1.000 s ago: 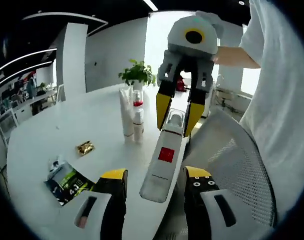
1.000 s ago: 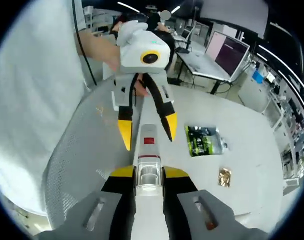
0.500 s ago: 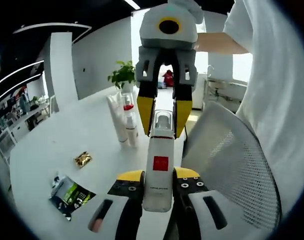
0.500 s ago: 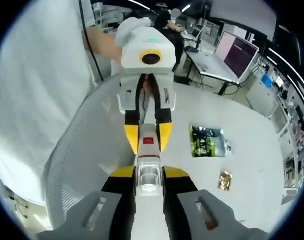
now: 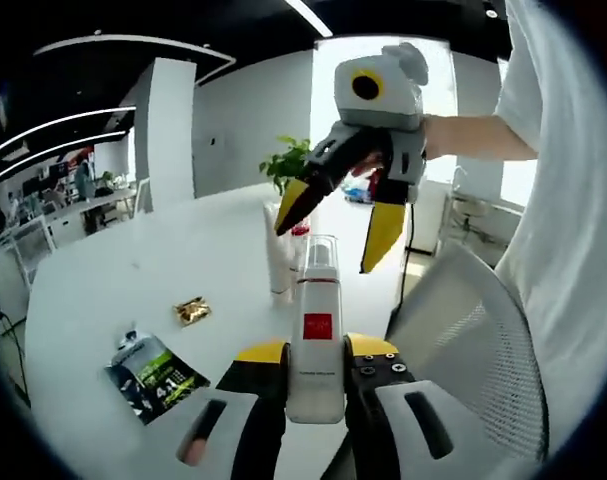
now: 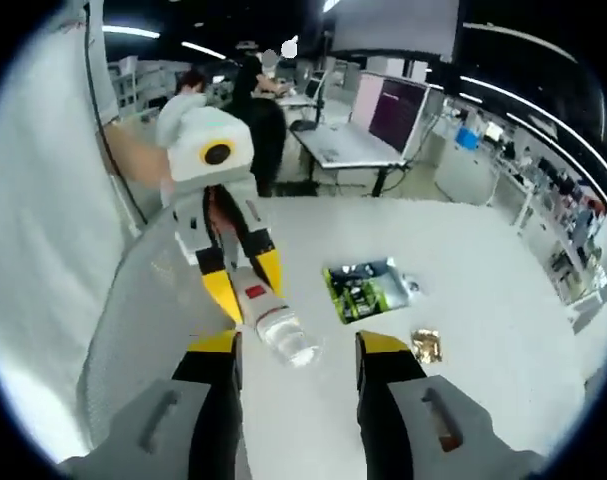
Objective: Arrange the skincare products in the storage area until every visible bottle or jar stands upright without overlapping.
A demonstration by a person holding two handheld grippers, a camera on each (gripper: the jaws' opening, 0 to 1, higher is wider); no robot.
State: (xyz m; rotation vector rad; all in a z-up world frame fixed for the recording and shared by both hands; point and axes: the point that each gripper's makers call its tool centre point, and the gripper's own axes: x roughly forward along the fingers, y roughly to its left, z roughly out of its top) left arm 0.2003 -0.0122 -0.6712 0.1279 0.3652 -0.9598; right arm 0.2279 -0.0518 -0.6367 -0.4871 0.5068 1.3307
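Right gripper has released bottle, fingers now spread; left gripper clamps it.

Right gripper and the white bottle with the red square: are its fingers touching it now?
Apart. In the left gripper view the right gripper hangs open above the white bottle, with background showing between its fingers and the cap; the left gripper holds the bottle.

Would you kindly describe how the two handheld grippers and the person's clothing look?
Each gripper, left gripper and right gripper, has a white and grey body, black jaws with yellow tips, and a rounded white head bearing a yellow-ringed lens. The person wears a white short-sleeved shirt.
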